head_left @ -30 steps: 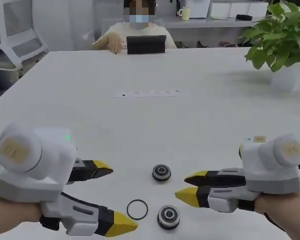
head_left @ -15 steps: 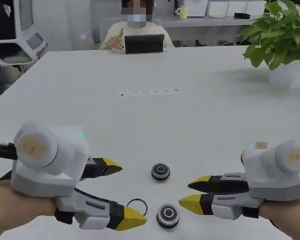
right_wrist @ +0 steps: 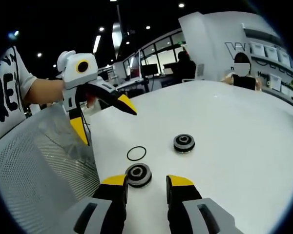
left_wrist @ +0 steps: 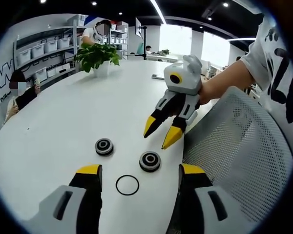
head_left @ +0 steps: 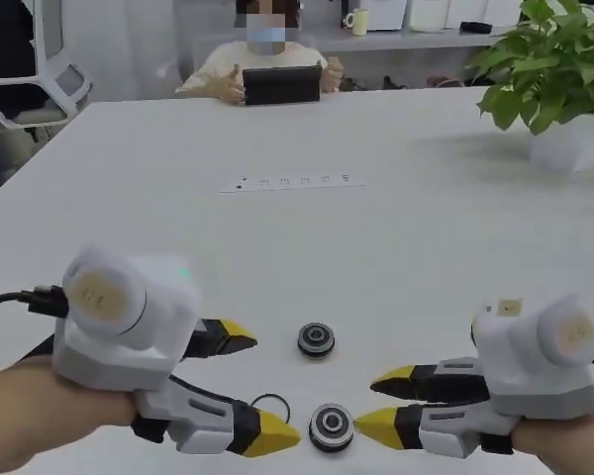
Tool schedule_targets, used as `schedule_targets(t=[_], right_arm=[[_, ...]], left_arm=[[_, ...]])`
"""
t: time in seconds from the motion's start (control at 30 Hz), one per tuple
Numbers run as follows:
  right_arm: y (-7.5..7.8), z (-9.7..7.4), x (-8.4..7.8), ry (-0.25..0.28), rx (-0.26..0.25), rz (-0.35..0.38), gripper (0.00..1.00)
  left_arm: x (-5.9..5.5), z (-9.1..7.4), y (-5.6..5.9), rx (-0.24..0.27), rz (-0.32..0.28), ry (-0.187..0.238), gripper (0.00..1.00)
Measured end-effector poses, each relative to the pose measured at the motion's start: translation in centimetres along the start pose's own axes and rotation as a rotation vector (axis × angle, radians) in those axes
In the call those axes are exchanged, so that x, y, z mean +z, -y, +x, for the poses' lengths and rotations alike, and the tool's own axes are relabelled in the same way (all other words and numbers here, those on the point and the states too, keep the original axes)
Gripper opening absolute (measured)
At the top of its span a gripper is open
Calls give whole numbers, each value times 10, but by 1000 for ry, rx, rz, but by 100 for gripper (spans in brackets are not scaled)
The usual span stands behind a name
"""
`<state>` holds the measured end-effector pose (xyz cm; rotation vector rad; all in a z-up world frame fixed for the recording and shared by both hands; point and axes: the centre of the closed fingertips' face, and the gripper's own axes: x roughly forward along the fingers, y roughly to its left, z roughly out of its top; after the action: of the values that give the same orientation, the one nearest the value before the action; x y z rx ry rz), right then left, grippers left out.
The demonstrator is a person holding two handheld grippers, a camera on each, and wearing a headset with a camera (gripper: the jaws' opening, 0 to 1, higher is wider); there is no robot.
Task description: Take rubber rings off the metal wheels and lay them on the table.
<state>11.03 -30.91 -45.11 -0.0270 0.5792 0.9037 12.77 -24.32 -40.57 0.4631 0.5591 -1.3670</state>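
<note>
My left tongs (head_left: 257,386) gape wide and empty at the near edge of the white table (head_left: 376,228), the loose thin black rubber ring (head_left: 269,404) lying flat between their tips. Just right sits the nearer black-rimmed metal wheel (head_left: 331,424), the farther black-rimmed metal wheel (head_left: 317,339) behind it. My right tongs (head_left: 374,402), partly open and empty, point at the nearer one.

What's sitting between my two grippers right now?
The nearer metal wheel lies between the left gripper and the right gripper, clearest in the head view.
</note>
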Motion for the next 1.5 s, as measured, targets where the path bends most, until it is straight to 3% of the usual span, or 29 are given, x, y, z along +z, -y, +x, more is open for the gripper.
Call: schedule_targets(t=[0.77,1.5], right_arm=[[-13,15,-20,-47,39,-49,28],[-16,23,-18,-40,34,-73,25]], left_arm=[[-10,26,10,-49,17,-42,53],[-16,46,19,-75,12,-62,36]])
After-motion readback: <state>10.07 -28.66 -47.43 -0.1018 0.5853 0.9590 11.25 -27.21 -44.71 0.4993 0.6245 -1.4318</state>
